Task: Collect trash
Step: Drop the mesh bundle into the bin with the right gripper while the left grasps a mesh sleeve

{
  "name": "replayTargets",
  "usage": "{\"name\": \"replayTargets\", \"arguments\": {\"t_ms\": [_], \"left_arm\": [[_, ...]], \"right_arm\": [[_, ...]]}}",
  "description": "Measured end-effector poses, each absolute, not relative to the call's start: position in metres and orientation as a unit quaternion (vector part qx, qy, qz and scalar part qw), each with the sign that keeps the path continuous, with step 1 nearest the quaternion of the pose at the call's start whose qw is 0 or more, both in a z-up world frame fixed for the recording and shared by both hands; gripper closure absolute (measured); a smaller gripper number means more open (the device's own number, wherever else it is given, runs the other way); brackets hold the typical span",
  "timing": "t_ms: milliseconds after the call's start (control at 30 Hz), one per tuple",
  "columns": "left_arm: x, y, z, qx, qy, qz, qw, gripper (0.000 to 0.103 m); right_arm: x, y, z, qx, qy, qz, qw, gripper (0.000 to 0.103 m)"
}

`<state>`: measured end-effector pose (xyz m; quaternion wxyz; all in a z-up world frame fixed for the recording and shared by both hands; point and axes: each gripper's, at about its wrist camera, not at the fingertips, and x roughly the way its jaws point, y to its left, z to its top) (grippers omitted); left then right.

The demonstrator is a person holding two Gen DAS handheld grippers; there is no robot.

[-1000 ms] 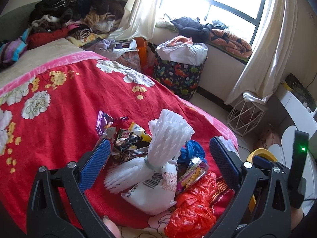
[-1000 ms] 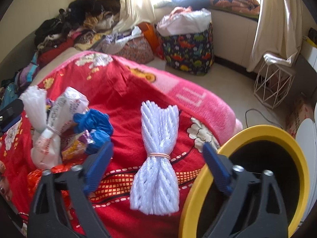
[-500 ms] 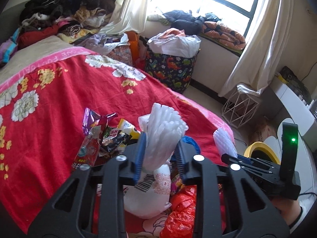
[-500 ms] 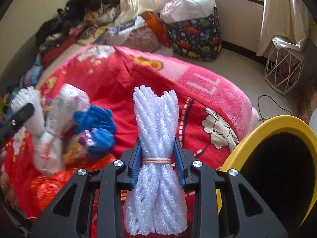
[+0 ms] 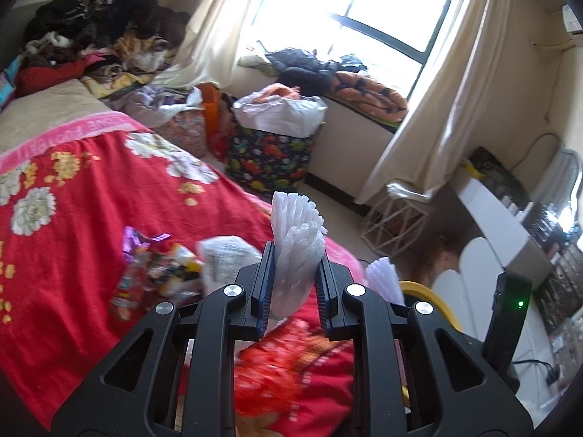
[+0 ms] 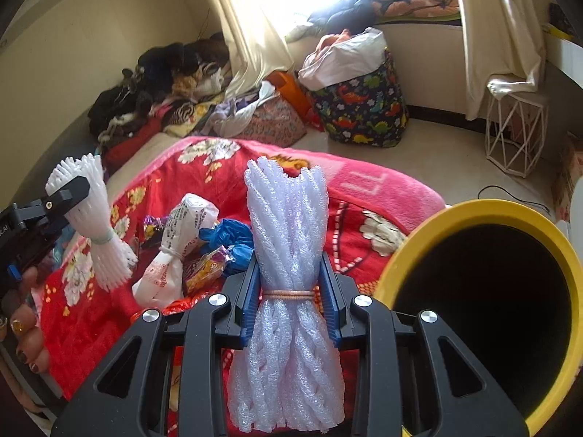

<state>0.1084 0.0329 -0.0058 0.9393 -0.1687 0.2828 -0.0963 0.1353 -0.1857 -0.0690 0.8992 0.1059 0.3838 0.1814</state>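
My left gripper [image 5: 294, 284] is shut on a white foam net bundle [image 5: 297, 240] and holds it above the red floral blanket [image 5: 73, 218]; the same bundle shows in the right wrist view [image 6: 91, 211]. My right gripper [image 6: 289, 284] is shut on a second, lilac-white foam net bundle [image 6: 288, 240] tied with a rubber band, just left of the yellow-rimmed trash bin [image 6: 484, 291]. Left on the blanket are a knotted white plastic bag [image 6: 175, 247], a blue bag [image 6: 226, 236] and snack wrappers [image 5: 153, 273].
A dinosaur-print bag [image 6: 364, 113] stuffed with laundry stands on the floor by the window. A white wire stand [image 6: 513, 131] sits under the curtain. Piled clothes [image 5: 91, 36] cover the bed's far end. A white desk [image 5: 503, 225] is at the right.
Both grippers closed on their foam bundles and lifted them off the blanket. The left one rose and swung right, away from the trash pile.
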Motion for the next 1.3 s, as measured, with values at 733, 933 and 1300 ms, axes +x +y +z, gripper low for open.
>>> {"name": "replayTargets", "arguments": {"t_ms": [733, 933, 1300], "left_arm": [[0.118, -0.097, -0.014, -0.124, 0.319, -0.224, 0.913, 0.088], [0.124, -0.13, -0.024, -0.11, 0.334, -0.254, 0.901, 0.088], [0.149, -0.183, -0.048, -0.094, 0.373, -0.297, 0.874, 0.088]], "right_arm": [[0.095, -0.298, -0.063, 0.152, 0.364, 0.089, 0.914, 0.074], [0.089, -0.328, -0.073, 0.167, 0.367, 0.062, 0.913, 0.074], [0.083, -0.364, -0.087, 0.191, 0.373, 0.028, 0.908, 0.07]]}}
